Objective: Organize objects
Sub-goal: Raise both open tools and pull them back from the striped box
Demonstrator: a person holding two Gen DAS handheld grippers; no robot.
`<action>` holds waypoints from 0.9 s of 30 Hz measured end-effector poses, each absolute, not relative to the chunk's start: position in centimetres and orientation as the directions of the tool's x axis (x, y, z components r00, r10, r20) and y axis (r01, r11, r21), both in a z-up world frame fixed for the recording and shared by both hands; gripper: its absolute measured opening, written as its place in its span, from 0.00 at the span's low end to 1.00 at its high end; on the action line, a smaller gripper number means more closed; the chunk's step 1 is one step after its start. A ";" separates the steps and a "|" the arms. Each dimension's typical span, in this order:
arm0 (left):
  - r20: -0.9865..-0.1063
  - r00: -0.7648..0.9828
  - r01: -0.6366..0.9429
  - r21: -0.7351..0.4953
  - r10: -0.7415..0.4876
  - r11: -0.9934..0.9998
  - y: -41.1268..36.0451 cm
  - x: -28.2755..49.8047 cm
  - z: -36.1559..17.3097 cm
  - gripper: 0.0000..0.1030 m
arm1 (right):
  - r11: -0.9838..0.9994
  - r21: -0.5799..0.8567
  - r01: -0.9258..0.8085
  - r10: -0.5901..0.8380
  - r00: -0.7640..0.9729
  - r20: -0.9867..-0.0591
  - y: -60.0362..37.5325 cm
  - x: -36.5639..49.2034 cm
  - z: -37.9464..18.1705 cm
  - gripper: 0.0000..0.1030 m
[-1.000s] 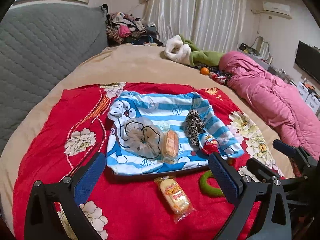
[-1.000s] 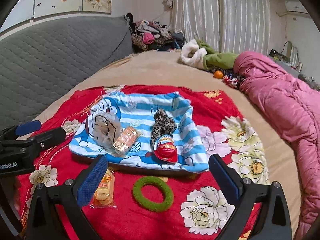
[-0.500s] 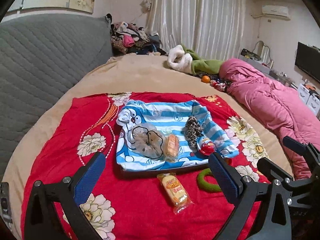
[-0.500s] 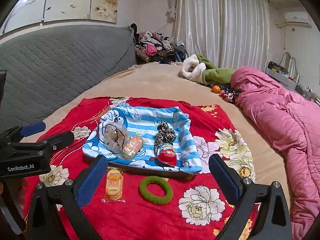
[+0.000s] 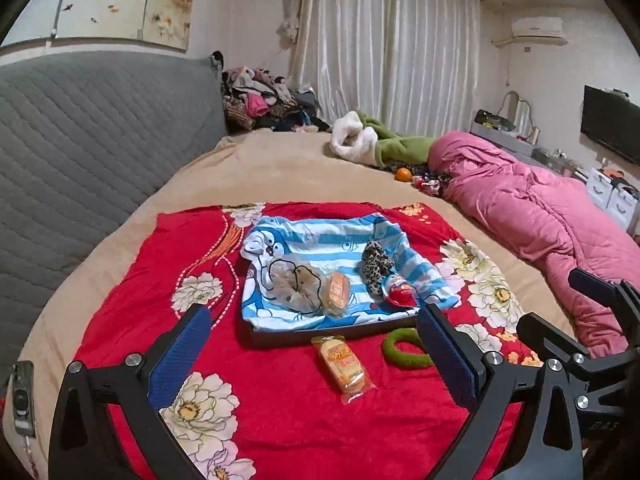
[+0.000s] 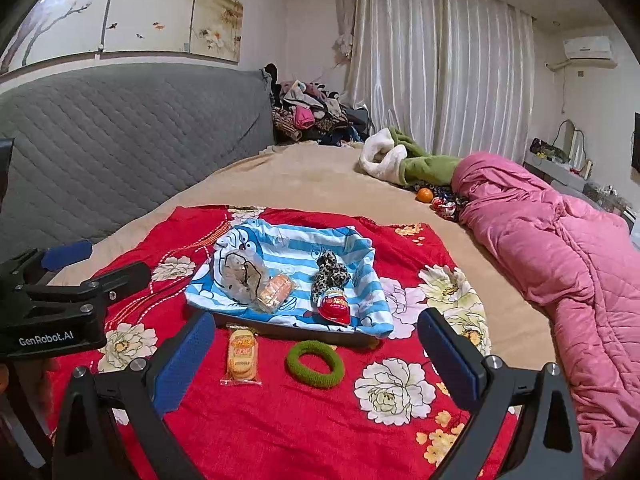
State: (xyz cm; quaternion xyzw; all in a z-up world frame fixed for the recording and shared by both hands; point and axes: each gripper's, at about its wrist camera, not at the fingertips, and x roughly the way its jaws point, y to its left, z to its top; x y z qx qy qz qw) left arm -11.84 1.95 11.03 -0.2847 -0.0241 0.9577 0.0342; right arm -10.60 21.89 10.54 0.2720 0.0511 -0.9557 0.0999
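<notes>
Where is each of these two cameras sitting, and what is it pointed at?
Left wrist: rides on the left gripper, looking forward over the bed at the tray; its own open fingers frame the view, with the right gripper alongside.
Right wrist: rides on the right gripper, same direction; its own open fingers frame the view, with the left gripper alongside.
Shared: cracker packet, green ring, red blanket.

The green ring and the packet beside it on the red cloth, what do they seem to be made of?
The green ring looks like soft, fuzzy fabric, perhaps terry or plush over elastic: its surface is matte and nappy with no shine. The packet looks like clear, glossy plastic film: it catches the light, shows crimped ends, and round biscuits show through it.
</notes>
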 end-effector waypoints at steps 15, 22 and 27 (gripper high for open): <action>-0.529 -0.843 -0.057 -0.085 0.094 -0.995 1.3 -6.7 11.1 0.99 | -0.974 -0.060 0.217 -0.160 -0.856 -0.492 21.4 -5.1 11.4 0.99; -0.518 -0.849 -0.067 -0.086 0.102 -0.994 1.7 -4.6 11.2 0.99 | -0.973 -0.082 0.218 -0.151 -0.858 -0.490 21.5 -3.0 11.3 0.99; -0.523 -0.845 -0.077 -0.085 0.110 -0.993 2.2 -3.6 10.7 0.99 | -0.971 -0.089 0.221 -0.151 -0.859 -0.489 21.5 -1.6 10.7 0.99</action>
